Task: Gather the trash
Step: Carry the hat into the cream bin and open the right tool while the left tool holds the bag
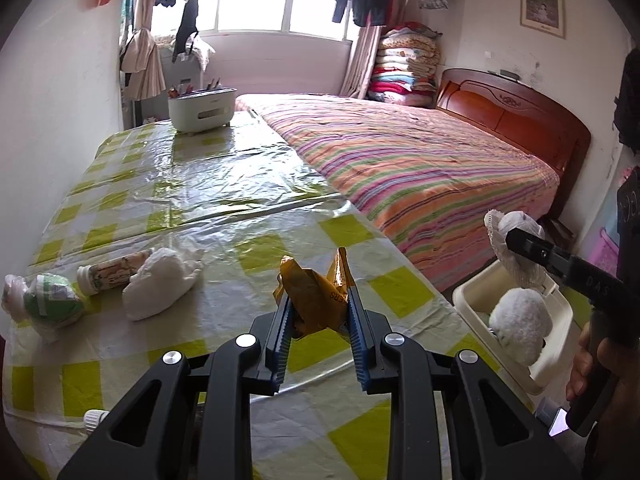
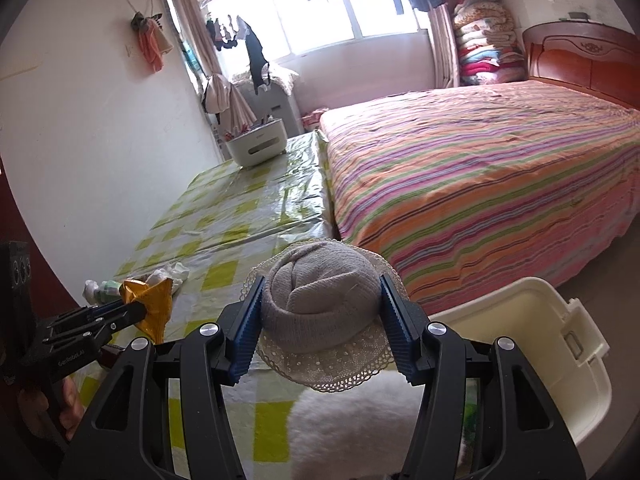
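Observation:
My left gripper [image 1: 316,300] is shut on a crumpled gold wrapper [image 1: 314,292] and holds it above the checked table [image 1: 224,208]. It also shows in the right wrist view [image 2: 136,308] with the wrapper [image 2: 154,304]. My right gripper [image 2: 322,308] is shut on a rolled grey sock with lace trim [image 2: 320,304], held above the cream bin [image 2: 532,344]. In the left wrist view the right gripper [image 1: 516,240] holds the sock [image 1: 514,248] over the bin [image 1: 516,316], where a white fluffy ball [image 1: 520,324] lies.
On the table's left lie a crumpled white tissue [image 1: 160,284], a small bottle [image 1: 112,272] and a green-and-white packet [image 1: 50,300]. A white organiser box [image 1: 202,108] stands at the far end. A striped bed [image 1: 412,168] runs along the right.

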Available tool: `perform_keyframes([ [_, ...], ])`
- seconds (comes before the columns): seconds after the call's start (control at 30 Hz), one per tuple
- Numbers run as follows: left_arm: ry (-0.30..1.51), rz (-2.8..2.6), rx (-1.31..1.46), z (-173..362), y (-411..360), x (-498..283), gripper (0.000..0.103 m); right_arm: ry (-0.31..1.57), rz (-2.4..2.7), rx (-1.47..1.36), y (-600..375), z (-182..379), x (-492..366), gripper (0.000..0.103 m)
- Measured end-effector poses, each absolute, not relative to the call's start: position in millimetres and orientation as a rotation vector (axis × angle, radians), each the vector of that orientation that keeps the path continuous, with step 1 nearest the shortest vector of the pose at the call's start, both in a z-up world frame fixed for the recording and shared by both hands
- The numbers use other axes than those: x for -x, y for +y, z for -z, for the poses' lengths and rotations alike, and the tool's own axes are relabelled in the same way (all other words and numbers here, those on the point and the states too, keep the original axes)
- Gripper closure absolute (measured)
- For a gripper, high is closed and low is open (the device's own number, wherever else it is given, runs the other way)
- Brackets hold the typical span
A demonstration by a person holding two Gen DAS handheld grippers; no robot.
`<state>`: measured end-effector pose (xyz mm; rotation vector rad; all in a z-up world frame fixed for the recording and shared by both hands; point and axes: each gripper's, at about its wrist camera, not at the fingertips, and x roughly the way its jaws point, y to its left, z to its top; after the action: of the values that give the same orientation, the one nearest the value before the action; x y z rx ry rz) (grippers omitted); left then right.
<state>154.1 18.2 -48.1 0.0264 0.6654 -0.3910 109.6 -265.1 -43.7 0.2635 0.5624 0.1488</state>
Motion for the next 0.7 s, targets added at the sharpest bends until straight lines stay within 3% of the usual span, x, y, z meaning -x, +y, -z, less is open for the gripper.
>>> perform_keyframes([
  [0.7, 0.667, 0.476, -0.090, 48, -34, -138, 0.078, 0.499, -0.017, -0.344, -327, 43, -72, 0.049],
])
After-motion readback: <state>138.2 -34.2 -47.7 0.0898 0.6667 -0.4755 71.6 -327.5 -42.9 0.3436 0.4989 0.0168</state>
